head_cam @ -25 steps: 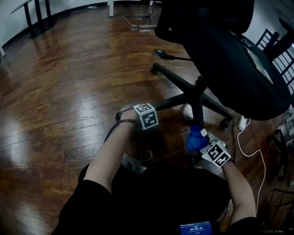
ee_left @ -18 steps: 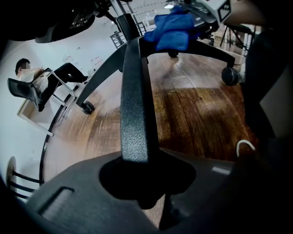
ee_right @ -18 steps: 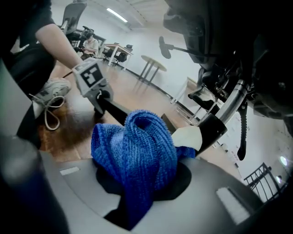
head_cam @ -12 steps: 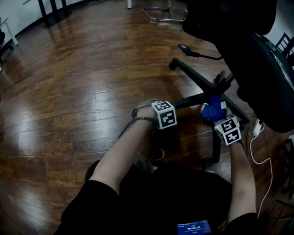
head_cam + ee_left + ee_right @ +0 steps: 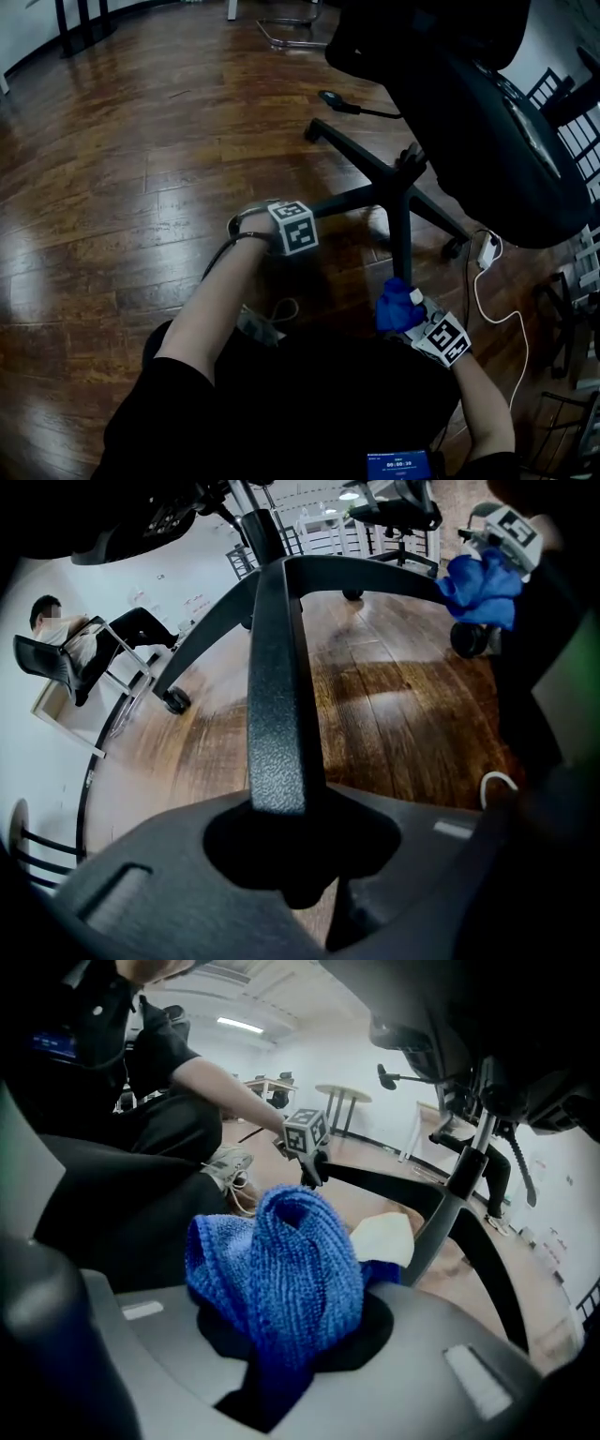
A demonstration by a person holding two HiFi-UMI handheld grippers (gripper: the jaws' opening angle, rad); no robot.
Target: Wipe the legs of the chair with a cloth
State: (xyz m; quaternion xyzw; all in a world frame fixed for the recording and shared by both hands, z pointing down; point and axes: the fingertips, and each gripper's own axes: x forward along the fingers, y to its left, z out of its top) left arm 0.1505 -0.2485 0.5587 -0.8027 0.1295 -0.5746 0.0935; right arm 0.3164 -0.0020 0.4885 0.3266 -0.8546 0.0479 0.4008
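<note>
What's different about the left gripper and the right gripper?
The left gripper is clamped on a black chair leg, but the right gripper is squeezing a bunched-up blue cloth. In the head view, the left gripper reaches farther out from the person, while the right gripper stays closer in, by another leg. Both wear a marker cube with black-and-white squares.

Head view steeply down, gripper views low, close, sharing chair legs (image 5: 352,198)
</note>
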